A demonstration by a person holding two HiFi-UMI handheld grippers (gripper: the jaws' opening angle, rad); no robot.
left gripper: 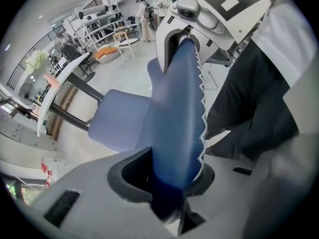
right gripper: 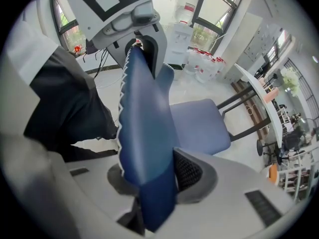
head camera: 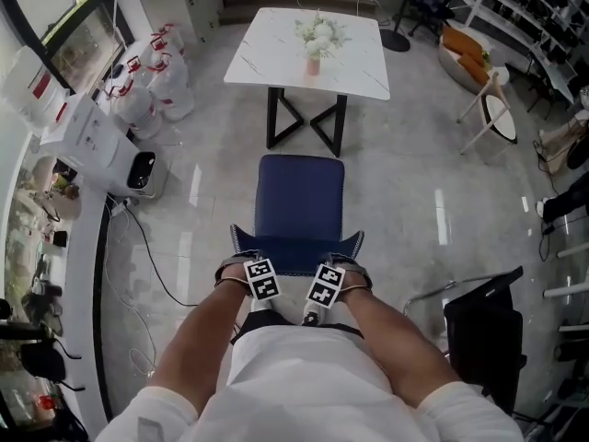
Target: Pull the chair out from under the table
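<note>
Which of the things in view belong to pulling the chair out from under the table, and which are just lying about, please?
For the job:
- blue chair, clamped at its backrest by the left gripper and right gripper
- white table

Lying about:
- flower vase on the table
- white containers
- white machine
- floor cable
- black chair

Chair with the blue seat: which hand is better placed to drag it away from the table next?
Neither clearly: the left gripper and the right gripper both clamp the backrest at its top edge, one on each side of its middle. Pulling with both looks steadiest.
</note>
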